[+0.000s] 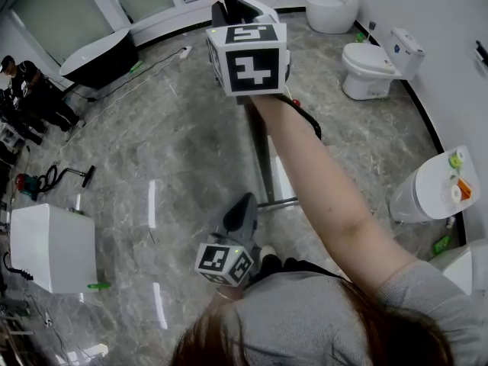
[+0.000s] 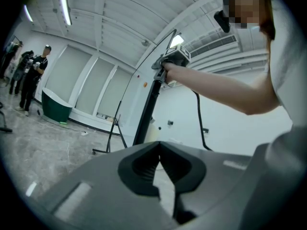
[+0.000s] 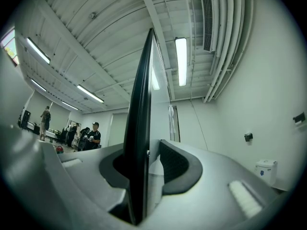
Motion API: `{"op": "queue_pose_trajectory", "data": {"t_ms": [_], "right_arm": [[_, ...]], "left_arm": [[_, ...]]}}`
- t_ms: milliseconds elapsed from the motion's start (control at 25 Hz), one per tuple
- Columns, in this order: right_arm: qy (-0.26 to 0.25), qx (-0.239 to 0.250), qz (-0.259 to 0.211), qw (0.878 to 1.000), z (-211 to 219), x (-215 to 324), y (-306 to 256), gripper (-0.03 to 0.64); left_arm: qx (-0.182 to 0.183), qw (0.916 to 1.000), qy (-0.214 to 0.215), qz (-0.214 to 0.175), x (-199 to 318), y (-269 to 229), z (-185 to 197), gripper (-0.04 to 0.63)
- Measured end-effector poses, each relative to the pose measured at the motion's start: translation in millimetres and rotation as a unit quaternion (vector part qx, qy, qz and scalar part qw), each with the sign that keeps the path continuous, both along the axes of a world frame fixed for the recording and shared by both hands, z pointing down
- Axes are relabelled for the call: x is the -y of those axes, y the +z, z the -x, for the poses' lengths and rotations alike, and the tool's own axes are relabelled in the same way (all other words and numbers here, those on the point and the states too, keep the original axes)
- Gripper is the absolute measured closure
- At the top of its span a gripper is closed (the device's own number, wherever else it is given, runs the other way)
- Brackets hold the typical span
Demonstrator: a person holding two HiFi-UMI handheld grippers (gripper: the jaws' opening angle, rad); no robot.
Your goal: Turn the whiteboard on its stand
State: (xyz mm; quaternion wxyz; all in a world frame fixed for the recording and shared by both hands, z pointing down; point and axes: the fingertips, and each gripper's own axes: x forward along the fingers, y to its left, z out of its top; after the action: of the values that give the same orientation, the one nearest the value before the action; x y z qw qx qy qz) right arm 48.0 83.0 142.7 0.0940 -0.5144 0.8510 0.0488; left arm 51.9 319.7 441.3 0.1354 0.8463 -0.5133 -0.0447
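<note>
**Head view.** The board (image 1: 261, 143) is seen edge-on as a dark strip running down to the foot of its stand (image 1: 280, 202) on the grey floor. It is held at its side edge by the right gripper (image 1: 238, 15), high up. This is probably because a push far from the pivot turns the board most easily. The right arm (image 1: 320, 181) is stretched almost straight out from the shoulder, with the marker cube facing upward. The left gripper (image 1: 242, 208) is kept low and close to the body, apart from the board, and seems to be held in reserve.

**Left gripper view.** The jaws of the left gripper (image 2: 159, 145) are seen with their tips together and nothing between them. Beyond them the board's dark edge (image 2: 148, 114) slants upward, and the right gripper (image 2: 171, 61) is seen gripping it near the top, at the end of the outstretched arm. The left gripper is pointed roughly level toward the board.

**Right gripper view.** The board's black edge (image 3: 139, 143) is seen standing upright between the jaws of the right gripper (image 3: 146, 150). The jaws are judged to be closed on it, one on each face, so that the board can be swung by this edge. The gripper is tilted slightly upward, toward the ceiling lights.
</note>
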Motion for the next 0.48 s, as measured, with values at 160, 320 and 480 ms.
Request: {"op": "queue_pose_trajectory", "data": {"t_ms": [160,320,480], "right_arm": [[-0.017,0.001,-0.006,1.000,1,-7,3,0.483],[-0.027,0.006,-0.029,0.999,-13,-29,20,0.411],[-0.043,0.007,-0.051,0.998,-42,-79,52,0.462]], "left_arm": [[0.001,1.0000,-0.001,-0.007,-1,-4,0,0.594],[0.000,0.9999,-0.006,-0.012,-3,-8,-4,0.594],[-0.008,0.9998,-0.011,-0.013,-8,-5,-9,0.594]]}}
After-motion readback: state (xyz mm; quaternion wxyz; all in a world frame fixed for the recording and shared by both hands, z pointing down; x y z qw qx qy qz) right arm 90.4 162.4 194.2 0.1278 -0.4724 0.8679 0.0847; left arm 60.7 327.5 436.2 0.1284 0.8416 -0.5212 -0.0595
